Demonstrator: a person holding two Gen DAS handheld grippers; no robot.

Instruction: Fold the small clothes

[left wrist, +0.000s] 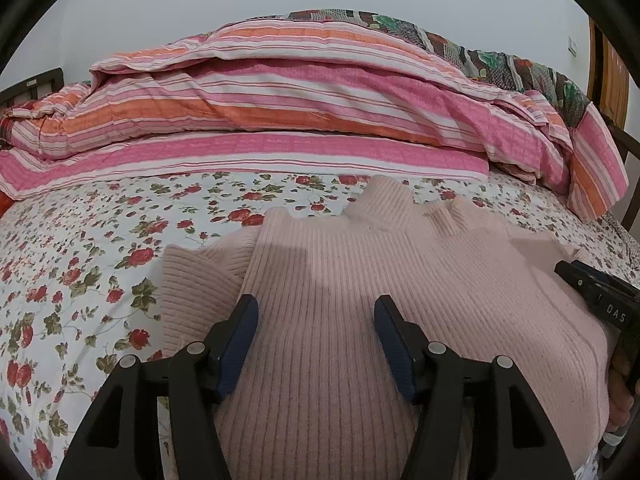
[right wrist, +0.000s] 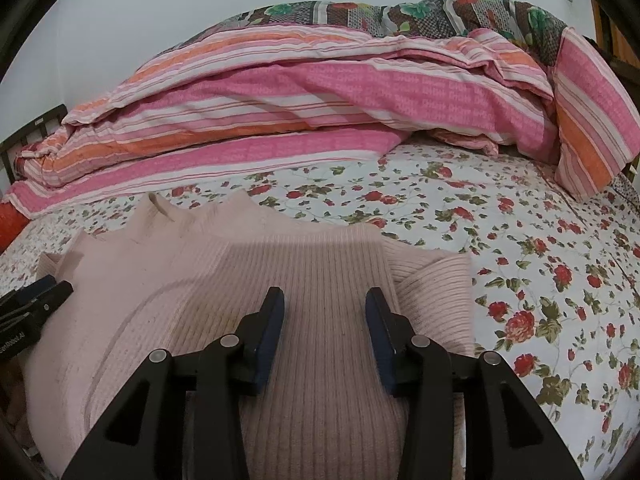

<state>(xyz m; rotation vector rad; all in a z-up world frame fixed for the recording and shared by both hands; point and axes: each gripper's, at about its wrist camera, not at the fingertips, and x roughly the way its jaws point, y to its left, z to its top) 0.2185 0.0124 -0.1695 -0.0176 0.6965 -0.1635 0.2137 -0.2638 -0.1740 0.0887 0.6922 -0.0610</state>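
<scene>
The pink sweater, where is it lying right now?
The pink sweater lies spread on the flowered bedsheet, in front of the striped quilt. In both wrist views it sits directly under the open fingers of the left gripper and right gripper.

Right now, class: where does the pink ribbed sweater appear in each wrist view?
Left wrist: pink ribbed sweater fills lower centre and right, beneath the open left tongs.
Right wrist: it fills lower left and centre.
Shared landmark: striped quilt behind.
</scene>
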